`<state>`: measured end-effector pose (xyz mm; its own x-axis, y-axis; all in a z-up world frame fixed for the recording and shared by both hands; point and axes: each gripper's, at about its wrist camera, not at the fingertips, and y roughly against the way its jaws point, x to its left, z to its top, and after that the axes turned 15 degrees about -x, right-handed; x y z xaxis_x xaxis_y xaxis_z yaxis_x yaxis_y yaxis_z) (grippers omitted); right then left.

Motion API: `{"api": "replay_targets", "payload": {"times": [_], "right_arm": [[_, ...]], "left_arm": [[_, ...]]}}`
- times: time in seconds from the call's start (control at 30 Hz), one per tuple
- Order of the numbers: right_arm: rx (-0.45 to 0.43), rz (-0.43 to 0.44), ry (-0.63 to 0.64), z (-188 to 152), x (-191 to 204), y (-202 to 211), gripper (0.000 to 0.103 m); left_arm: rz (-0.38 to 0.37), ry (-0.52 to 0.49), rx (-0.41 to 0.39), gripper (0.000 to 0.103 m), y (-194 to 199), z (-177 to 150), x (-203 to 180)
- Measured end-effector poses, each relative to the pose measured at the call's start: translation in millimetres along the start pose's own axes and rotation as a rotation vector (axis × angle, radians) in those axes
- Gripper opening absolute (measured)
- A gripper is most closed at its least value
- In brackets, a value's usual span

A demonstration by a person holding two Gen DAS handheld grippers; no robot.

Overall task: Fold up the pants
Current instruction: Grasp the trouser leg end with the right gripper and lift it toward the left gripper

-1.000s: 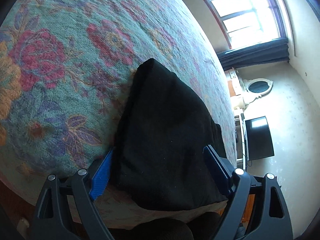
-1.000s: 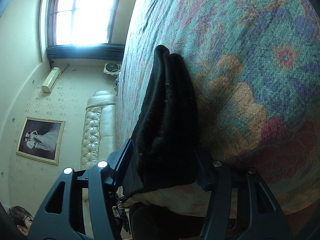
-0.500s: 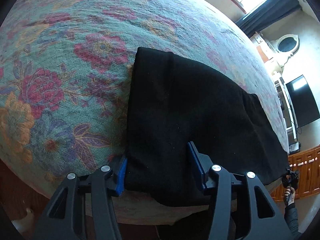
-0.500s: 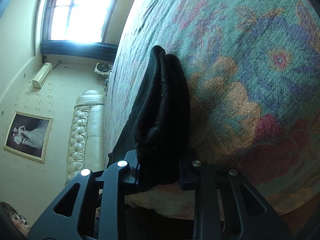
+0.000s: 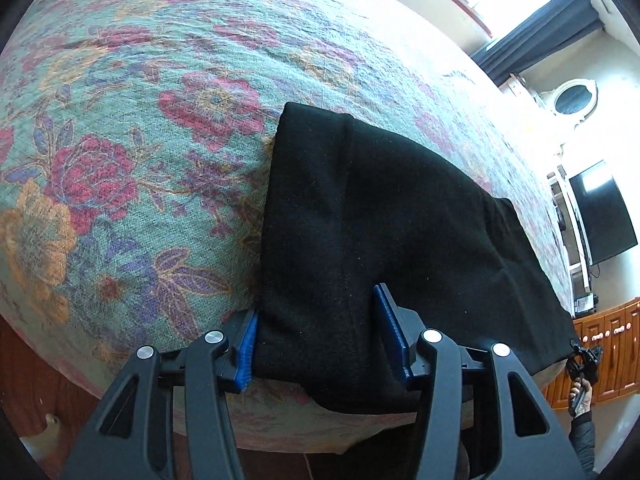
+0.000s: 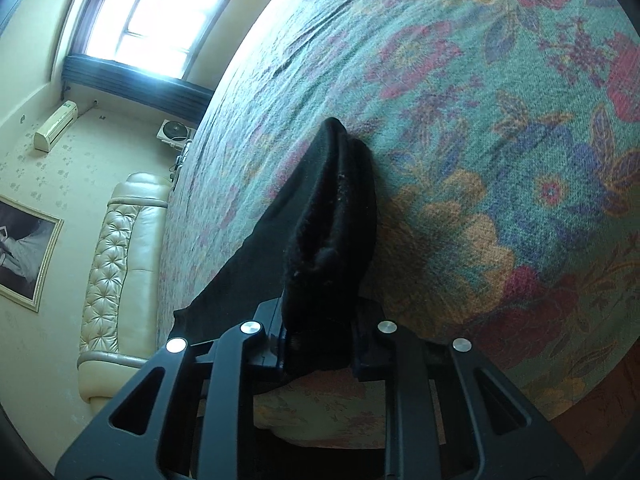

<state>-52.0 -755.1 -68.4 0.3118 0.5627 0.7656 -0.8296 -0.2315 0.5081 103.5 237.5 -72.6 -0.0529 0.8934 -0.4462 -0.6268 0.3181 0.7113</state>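
Both tools grip black pants (image 5: 384, 240) on the floral bedspread (image 5: 140, 120).

**A bright bedroom around a flowered bed**

A bed (image 5: 168, 128) with a green floral cover fills both views. Daylight pours through a large window (image 6: 136, 20) with dark curtains gathered beneath it. The walls are cream with a faint pattern. A tufted cream sofa (image 6: 116, 264) stands beside the bed, a framed picture (image 6: 20, 252) and an air conditioner (image 6: 54, 126) on the wall nearby. On the other side hang a dark television (image 5: 600, 212) and an oval mirror (image 5: 574, 98), near wooden cabinets (image 5: 612, 352).
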Motion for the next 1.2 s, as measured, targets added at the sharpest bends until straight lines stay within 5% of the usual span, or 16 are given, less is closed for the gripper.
{"api": "replay_targets", "payload": {"times": [0.37,0.6,0.73,0.8,0.9,1.03,1.2], "right_arm": [[-0.056,-0.101,0.164,1,81,3,0.021],[-0.063,-0.21,0.08,0,71,2,0.021],[-0.075,-0.209,0.065,-4,60,3,0.021],[-0.082,-0.203,0.064,-6,61,3,0.021],[-0.09,-0.188,0.065,-8,63,3,0.021],[-0.109,-0.158,0.075,-9,75,7,0.021],[-0.128,-0.089,0.096,-15,104,8,0.021]], "left_arm": [[0.049,-0.064,-0.048,0.053,27,5,-1],[0.016,-0.087,-0.079,0.053,42,12,-22],[-0.076,-0.202,-0.093,0.055,52,10,-81],[-0.144,-0.26,-0.096,0.074,51,5,-121],[-0.273,-0.319,-0.074,0.074,44,-8,-184],[-0.461,-0.299,0.029,0.075,13,-35,-258],[-0.508,-0.331,0.169,0.076,-44,-87,-331]]}}
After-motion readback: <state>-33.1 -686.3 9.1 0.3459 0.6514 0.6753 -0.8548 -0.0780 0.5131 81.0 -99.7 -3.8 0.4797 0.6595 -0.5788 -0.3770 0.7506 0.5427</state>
